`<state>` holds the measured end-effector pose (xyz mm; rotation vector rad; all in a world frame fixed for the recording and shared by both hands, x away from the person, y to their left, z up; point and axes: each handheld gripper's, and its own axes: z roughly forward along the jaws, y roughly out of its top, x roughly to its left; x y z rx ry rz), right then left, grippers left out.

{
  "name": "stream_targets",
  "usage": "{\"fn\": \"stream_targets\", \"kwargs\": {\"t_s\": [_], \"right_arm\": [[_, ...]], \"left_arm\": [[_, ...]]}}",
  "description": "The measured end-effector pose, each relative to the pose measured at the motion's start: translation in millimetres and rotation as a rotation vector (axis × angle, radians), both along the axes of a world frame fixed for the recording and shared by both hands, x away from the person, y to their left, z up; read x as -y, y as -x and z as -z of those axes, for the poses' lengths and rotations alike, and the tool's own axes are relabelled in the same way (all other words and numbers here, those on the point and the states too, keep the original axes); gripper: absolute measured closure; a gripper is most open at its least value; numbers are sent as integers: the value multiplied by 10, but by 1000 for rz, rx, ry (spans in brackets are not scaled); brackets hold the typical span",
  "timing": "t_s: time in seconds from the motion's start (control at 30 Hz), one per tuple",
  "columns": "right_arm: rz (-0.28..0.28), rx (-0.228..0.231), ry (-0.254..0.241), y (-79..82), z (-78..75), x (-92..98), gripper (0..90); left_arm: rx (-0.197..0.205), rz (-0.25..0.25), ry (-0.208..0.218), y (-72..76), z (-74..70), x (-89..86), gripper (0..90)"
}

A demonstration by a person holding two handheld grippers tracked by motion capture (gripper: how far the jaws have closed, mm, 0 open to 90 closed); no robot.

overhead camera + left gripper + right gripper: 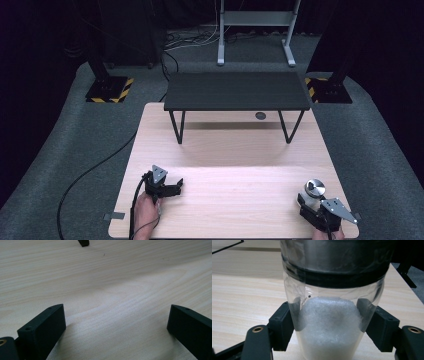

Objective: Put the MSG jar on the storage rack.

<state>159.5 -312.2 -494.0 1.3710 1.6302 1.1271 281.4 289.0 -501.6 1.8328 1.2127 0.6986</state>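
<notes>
One thing is in play here: a clear shaker point(314, 191) with a shiny metal lid, standing upright at the near right corner of the wooden table point(235, 150). In the right gripper view the shaker point(332, 302) is about half full of white grains, and the right gripper point(332, 325) has its two black jaws set on either side of the lower body, pressed against the clear wall, so it looks clamped on the shaker. The base still appears to rest on the tabletop, so I judge the grasp made but the lift not yet begun. From the high view the right gripper point(311, 202) sits just near of the shaker. The left gripper point(175, 189) waits at the near left, well apart from the shaker, jaws spread wide and holding nothing; its own view shows bare wood between them point(117, 325). A low black shelf point(236, 91) stands at the far side of the table with nothing on it, perhaps where the shaker belongs. Nearly all the work seems left: lifting, carrying, setting down.
</notes>
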Motion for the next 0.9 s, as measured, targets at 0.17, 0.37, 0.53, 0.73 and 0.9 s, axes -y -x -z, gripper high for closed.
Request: {"fn": "stream_targets", "kwargs": {"t_s": [0.17, 0.37, 0.53, 0.73, 0.9], "right_arm": [[-15, 5, -4, -33, -145, 3, 298], [-51, 21, 8, -122, -386, -40, 298], [-92, 40, 32, -252, -629, -105, 298], [-143, 81, 58, -436, -961, -218, 298], [-190, 101, 73, -609, -1226, -322, 298]], "left_arm": [[0, 0, 0, 0, 0, 0, 17], [0, 0, 0, 0, 0, 0, 17], [0, 0, 0, 0, 0, 0, 17], [0, 0, 0, 0, 0, 0, 17], [0, 0, 0, 0, 0, 0, 17]]}}
